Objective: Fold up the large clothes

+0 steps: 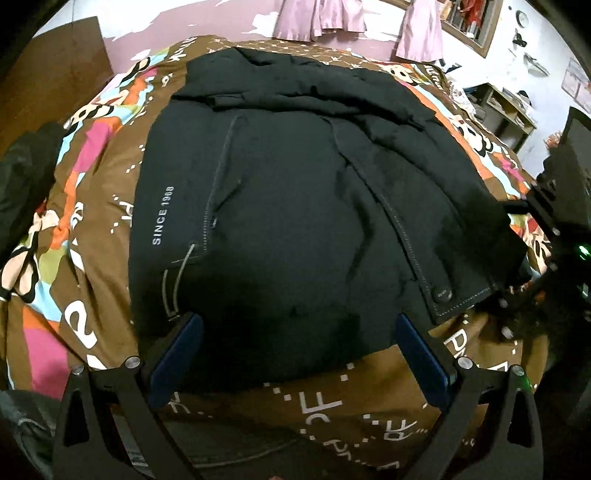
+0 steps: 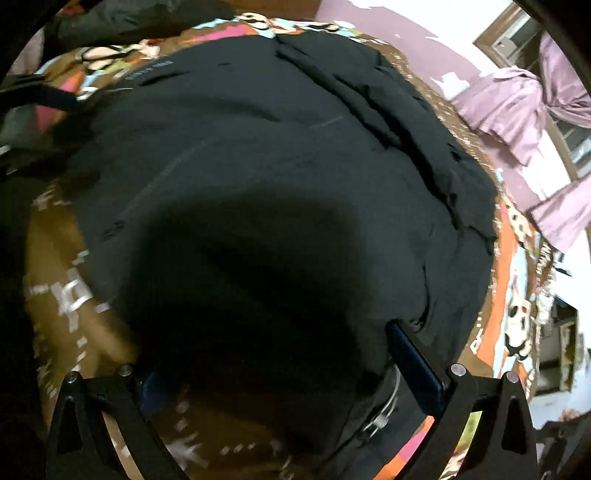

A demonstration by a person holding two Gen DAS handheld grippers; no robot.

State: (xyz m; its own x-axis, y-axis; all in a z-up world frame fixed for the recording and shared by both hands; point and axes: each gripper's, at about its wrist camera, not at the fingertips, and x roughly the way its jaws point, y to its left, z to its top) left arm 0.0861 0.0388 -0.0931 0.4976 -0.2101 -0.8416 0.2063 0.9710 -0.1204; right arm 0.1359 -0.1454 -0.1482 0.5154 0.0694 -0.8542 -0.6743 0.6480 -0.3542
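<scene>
Left wrist view gives me the black jacket spread flat across the middle of the bed, on a brown bedspread printed with coloured patches and white lettering. White text reading "SINCE 1988" sits on the jacket's left panel, and a snap button shows on the flap at its near right corner. My left tongs are spread wide with nothing between the blue pads; the near hem of the jacket lies between the two fingers, but I cannot tell whether they touch the cloth. A second dark garment lies at the bed's left edge. Purple curtains hang on the wall past the far edge, and a shelf unit stands off the far right corner.

Right wrist view is blurred. My right tongs are also spread wide, holding nothing that I can make out; the right finger sits against the jacket's near right edge, while the left finger is lost in shadow. A metal buckle or zip piece shows by the right finger; I cannot tell which. The bedspread shows along the near edge.
</scene>
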